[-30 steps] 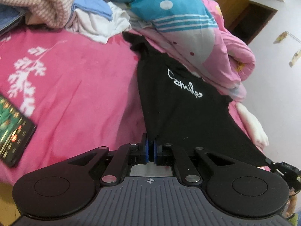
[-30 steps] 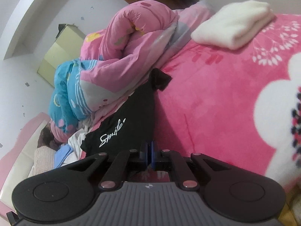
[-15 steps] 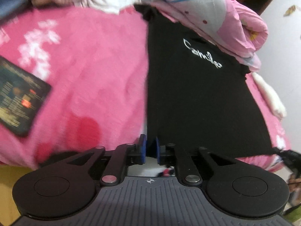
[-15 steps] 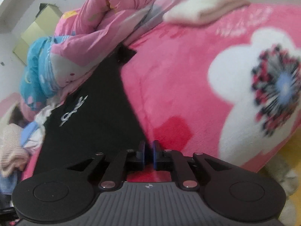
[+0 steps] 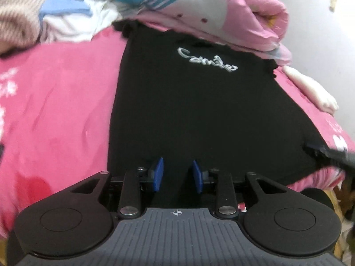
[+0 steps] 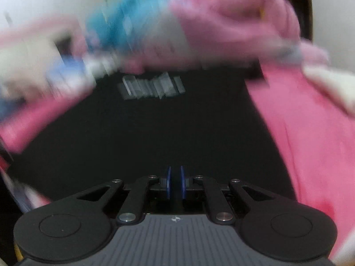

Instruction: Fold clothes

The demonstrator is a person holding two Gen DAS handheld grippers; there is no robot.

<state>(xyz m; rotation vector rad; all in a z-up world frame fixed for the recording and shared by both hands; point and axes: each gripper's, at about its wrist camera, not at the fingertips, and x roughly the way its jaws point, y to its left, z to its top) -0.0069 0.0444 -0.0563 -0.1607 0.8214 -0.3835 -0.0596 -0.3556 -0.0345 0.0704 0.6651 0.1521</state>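
Two tongs part ways over the black T-shirt (image 5: pixel 199 110), now spread flat on the pink bed (image 5: pixel 55 110): left tongs (image 5: pixel 177 173) have just opened off its hem, right tongs (image 6: pixel 175 182) nearly closed, grip unclear.

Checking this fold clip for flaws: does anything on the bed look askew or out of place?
Mostly fine. The black T-shirt lies flat on the pink blanket, but its collar end is tucked under the rolled quilt, which could snag a fold. The right wrist view is too blurred to judge.
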